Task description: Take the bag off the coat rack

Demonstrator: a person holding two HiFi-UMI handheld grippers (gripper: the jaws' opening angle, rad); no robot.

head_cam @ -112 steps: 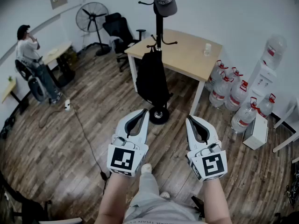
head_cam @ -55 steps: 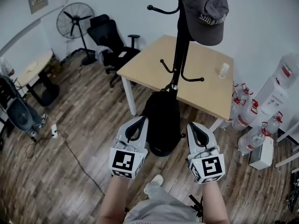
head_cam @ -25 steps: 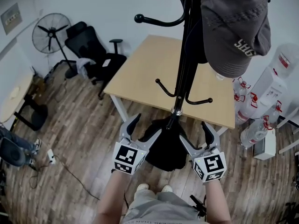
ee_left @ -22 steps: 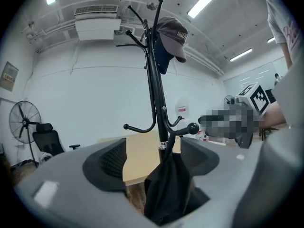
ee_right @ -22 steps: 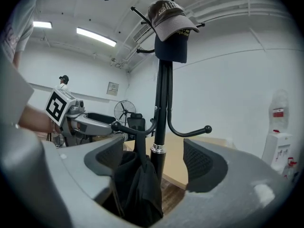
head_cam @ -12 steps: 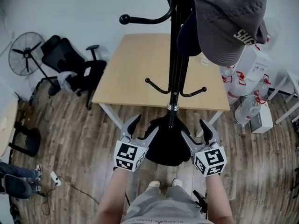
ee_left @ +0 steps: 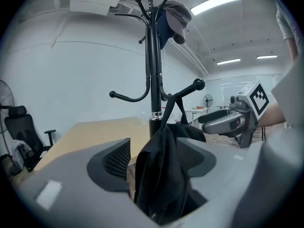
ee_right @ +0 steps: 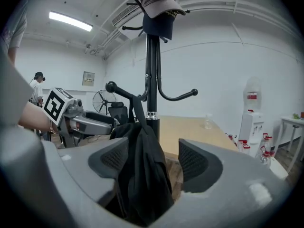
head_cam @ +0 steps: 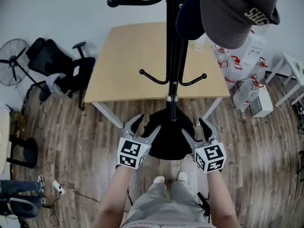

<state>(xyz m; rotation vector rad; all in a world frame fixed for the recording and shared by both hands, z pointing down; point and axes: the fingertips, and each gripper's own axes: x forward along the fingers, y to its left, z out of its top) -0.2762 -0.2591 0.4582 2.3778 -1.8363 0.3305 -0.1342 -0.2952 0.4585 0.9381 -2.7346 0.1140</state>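
Bag hangs low on the coat rack, black and slack. Its strap is looped over a lower hook on the side facing the person, so its weight pulls straight down beside the pole.

The left gripper and right gripper flank it at the same height, one on each shoulder of the bag, which looks like a setup for a two-sided lift. Both sets of jaws have just been closing. Each gripper view shows bag fabric standing between the pads. In both, the cloth lies against the pad nearer the pole, while a gap remains at the other pad. Neither gripper is clamped yet, and both stand partly apart around the cloth.

The hook curves upward and ends in a knob, so the strap probably has to rise over that knob before the bag can come away. Overhead, a cap and the upper hooks crowd the pole. Behind the rack the tabletop edge sits close, leaving little room that way. The wooden floor toward the person is open. The water bottles on the right and the office chair on the left are well apart from the rack.
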